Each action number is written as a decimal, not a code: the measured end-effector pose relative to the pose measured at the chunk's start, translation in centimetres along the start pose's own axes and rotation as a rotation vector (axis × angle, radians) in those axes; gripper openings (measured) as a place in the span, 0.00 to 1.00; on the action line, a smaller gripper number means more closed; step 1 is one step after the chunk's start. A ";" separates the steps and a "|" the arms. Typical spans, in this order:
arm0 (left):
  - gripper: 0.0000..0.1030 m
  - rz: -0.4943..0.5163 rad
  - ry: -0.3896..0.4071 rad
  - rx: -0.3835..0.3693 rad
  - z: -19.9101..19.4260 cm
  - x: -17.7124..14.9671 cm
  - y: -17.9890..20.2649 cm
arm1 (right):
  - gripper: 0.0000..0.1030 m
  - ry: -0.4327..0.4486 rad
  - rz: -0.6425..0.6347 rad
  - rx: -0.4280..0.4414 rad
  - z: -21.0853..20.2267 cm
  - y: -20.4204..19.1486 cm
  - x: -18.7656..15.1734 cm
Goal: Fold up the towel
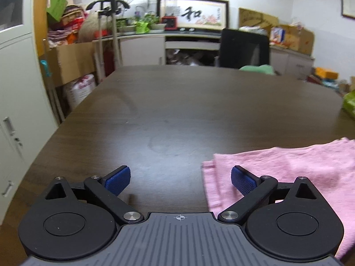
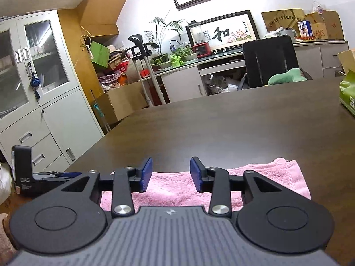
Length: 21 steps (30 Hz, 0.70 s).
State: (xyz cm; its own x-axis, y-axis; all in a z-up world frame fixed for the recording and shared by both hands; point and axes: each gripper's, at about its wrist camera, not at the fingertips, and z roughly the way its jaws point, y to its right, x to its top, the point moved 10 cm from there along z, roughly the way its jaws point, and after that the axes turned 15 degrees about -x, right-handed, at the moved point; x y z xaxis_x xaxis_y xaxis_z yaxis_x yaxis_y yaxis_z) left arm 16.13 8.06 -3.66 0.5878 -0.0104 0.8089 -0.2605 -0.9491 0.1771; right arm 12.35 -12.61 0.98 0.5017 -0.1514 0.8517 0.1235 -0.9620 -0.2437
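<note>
At the far left of the scene the left gripper (image 1: 180,180) hangs over bare table (image 1: 177,110), its jaws spread wide and holding nothing; its right blue pad (image 1: 243,182) sits above the towel's left edge, though I cannot tell whether it touches. The towel (image 1: 288,173) lies flat on the near part of the table, to the right of that gripper, and its left edge shows stacked layers, so I judge at least one fold is already made. Further right, the right gripper (image 2: 170,175) is over the middle of the towel (image 2: 173,188), jaws parted with a moderate gap and nothing between them. With both grippers empty and the cloth lying as a tidy strip, the task looks well along or near its end; whether another fold is wanted cannot be told from here.

The towel is pink terry, soft and nubbly, with a thicker hemmed far corner. The table is dark wood grain, smooth and faintly glossy, with pale ring marks. The pads are ribbed blue rubber on hard black plastic arms
</note>
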 end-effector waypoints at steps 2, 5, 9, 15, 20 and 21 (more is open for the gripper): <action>0.94 0.012 0.021 -0.027 -0.3 0.2 0.4 | 0.43 0.000 0.004 -0.005 -0.2 -0.1 -0.1; 0.85 0.028 0.013 -0.064 0.1 0.1 1.1 | 0.43 0.004 -0.002 -0.009 -0.7 -0.4 -0.4; 0.75 0.065 -0.019 -0.061 1.3 -0.4 1.8 | 0.43 0.004 -0.007 -0.002 -0.8 -0.7 -0.6; 0.63 0.093 -0.023 -0.101 1.9 -0.4 2.6 | 0.45 0.000 -0.029 0.001 -0.9 -1.2 -0.9; 0.61 0.089 -0.037 -0.167 2.4 -0.5 3.0 | 0.54 0.024 -0.036 0.002 -1.5 -1.5 -0.7; 0.61 0.090 -0.040 -0.189 2.5 -0.5 3.2 | 0.54 0.026 -0.036 0.005 -1.6 -1.5 -0.6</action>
State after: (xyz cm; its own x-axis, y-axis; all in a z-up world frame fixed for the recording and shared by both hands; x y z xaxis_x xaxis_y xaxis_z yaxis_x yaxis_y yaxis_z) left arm 16.93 4.27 -4.85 0.5847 -0.1084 0.8040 -0.4502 -0.8678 0.2103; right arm 10.48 -11.41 1.55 0.4746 -0.1223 0.8717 0.1458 -0.9657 -0.2148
